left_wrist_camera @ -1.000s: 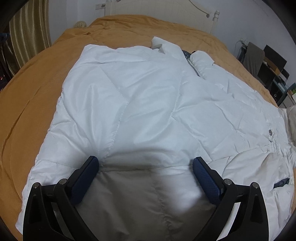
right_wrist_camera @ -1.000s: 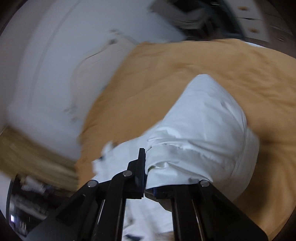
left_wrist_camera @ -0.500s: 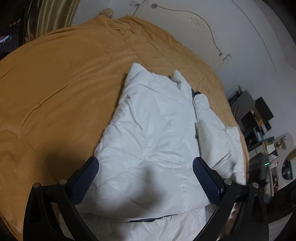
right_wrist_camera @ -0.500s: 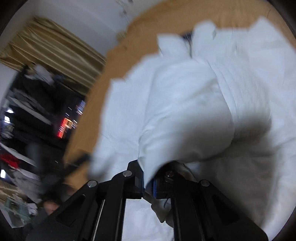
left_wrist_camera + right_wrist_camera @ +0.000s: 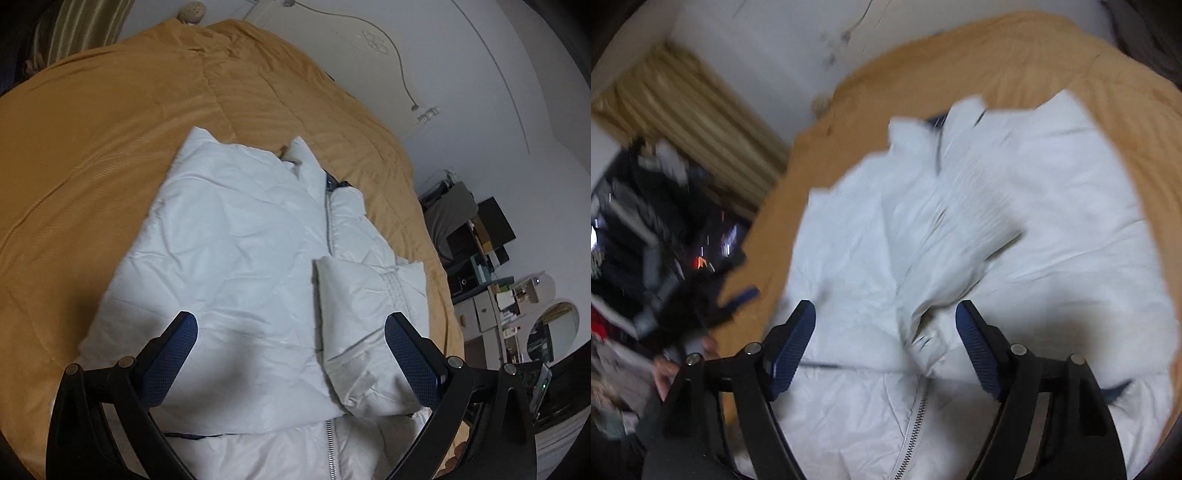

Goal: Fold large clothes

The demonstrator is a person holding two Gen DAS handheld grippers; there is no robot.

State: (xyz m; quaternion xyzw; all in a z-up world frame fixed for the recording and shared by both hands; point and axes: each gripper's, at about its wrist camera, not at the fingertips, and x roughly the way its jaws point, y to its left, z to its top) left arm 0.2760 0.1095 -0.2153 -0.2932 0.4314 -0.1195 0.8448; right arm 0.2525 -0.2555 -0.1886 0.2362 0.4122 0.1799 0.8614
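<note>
Mustard-covered bed (image 5: 110, 155), white headboard (image 5: 369, 40), striped curtain (image 5: 701, 122), cluttered dark shelves (image 5: 480, 236) against white wall (image 5: 517, 122).

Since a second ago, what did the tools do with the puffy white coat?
The right tool let go of the white padded sleeve, leaving it folded across the white quilted coat. The left tool drew back, open throughout. The orange bedspread is unchanged.

both wrist views above jacket (image 5: 236, 258)
</note>
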